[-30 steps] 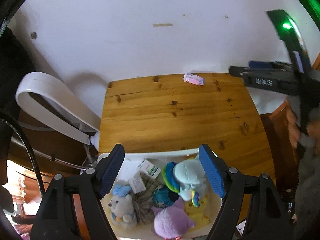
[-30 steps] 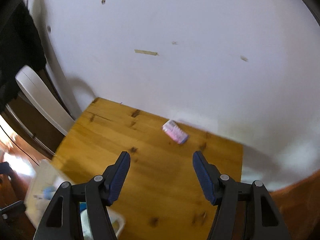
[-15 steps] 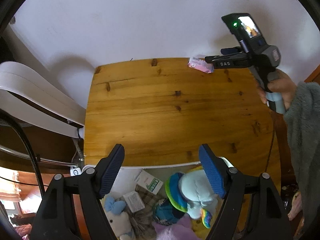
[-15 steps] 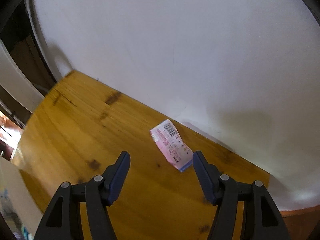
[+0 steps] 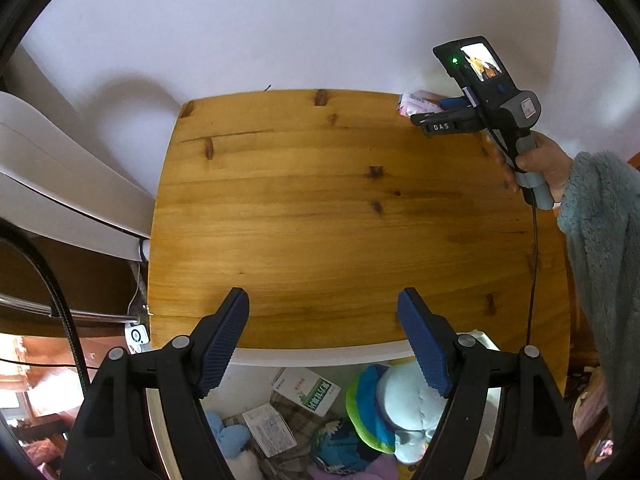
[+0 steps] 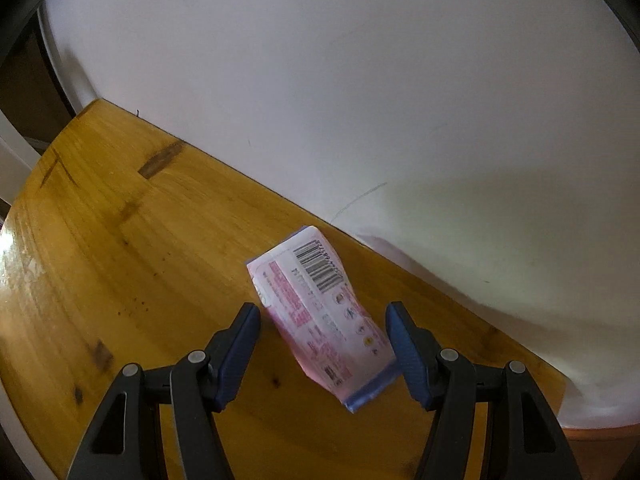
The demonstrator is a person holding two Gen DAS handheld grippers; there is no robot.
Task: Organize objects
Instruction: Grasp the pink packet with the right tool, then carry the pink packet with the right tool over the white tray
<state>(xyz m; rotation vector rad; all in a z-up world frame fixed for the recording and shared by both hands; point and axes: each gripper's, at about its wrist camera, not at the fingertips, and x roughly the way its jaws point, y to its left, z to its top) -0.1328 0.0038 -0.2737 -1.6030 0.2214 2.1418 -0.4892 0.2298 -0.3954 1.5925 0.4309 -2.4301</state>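
Observation:
A pink packet (image 6: 320,312) with a barcode lies flat on the wooden table (image 6: 120,260), close to the white wall. My right gripper (image 6: 322,312) stands open just over it. The packet sits between the two blue pads, and neither pad presses on it. In the left wrist view the same packet (image 5: 416,104) lies at the table's far right corner, partly hidden by the right gripper (image 5: 430,114). My left gripper (image 5: 323,304) is open and empty above the table's near edge. Below it stands a white bin (image 5: 320,356) holding a light blue plush (image 5: 412,400), a green-and-white box (image 5: 308,390) and several other toys.
A white wall (image 6: 360,80) backs the table. A curved white panel (image 5: 60,168) stands off the table's left side. A hand in a fuzzy teal sleeve (image 5: 600,240) holds the right gripper, and its cable (image 5: 534,260) hangs over the table's right edge.
Both grippers came down. The right one closed in on the pink packet, which now lies between its fingers. The left one moved forward over the table, so less of the bin shows.

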